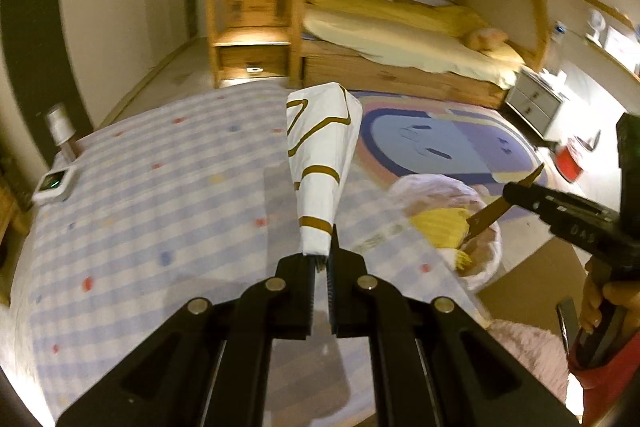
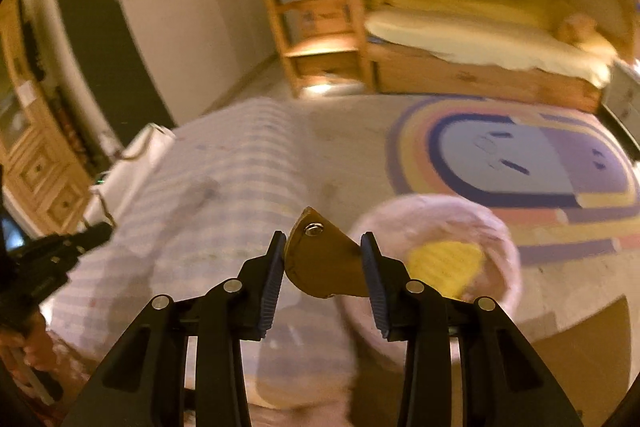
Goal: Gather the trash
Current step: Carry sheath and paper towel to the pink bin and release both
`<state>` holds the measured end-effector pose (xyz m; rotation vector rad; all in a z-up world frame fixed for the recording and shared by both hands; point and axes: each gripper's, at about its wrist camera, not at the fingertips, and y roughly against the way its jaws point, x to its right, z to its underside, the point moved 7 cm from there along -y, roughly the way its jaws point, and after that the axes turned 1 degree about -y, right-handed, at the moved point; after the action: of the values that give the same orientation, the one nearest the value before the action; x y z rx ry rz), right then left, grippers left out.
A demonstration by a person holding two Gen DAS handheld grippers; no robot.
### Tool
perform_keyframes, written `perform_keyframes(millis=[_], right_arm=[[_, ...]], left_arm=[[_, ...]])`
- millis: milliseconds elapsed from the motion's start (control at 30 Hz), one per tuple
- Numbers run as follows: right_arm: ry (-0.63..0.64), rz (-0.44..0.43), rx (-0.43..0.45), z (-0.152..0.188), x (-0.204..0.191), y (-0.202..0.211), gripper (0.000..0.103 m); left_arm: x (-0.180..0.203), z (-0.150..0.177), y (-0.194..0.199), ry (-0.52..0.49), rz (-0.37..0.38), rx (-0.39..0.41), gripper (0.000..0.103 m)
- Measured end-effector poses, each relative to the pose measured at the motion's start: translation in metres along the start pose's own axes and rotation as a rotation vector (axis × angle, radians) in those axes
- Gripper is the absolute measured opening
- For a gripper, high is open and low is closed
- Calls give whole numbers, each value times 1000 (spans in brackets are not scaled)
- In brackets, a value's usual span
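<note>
Filling the far side of the room, a wooden bunk bed (image 1: 400,39) is seen, with a yellow mattress on the lower berth and a green cloth hung from the upper rail. A round rug (image 1: 444,147) with a blue face pattern is spread on the floor before it. Nearer, on the left, a checked blue-and-white cover (image 1: 160,211) with coloured dots is laid over a low surface; a small white device (image 1: 54,183) and a silver cylinder are set at its far left edge. A bin (image 1: 480,255) lined with a pale bag is placed at the right edge of the cover, near the rug, and something yellow is seen inside it. A white paper bag (image 1: 324,163) with brown lines is held up over the cover, its narrow end pinched between the closed jaws of the left gripper (image 1: 323,259). A brown leather-like piece (image 2: 324,263) with a metal rivet is clamped between the pads of the right gripper (image 2: 323,259), whose jaws are set part-way apart on it; it is held just left of the bin. In the left wrist view a hand (image 1: 608,303) in a red sleeve is seen on the right gripper's handle
</note>
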<state>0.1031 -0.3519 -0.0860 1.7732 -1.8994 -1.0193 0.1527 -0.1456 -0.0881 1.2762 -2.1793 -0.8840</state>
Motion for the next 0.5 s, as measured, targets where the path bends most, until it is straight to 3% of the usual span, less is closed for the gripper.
perform_keyframes(millis=[200,267,300,333,500], right_arm=[[-92,70,-70,12,66,-30,39],[-116,77,-79,13,80,-38,43],[-138,82,-82,11,88,-43,54],[-153,83,-74,10,94,-43,58],[-245,77,-13,10,117,-22,63]], left_arm=[[50,-12,-33,-80,66,-33,3],[65,-16,-43,-105,87,-40,3],[73,-18,-48,-116,99,-47,3],[79,-19,-53,-127,109,-55,3],[119,-24,-81,-190,163,-98,3]])
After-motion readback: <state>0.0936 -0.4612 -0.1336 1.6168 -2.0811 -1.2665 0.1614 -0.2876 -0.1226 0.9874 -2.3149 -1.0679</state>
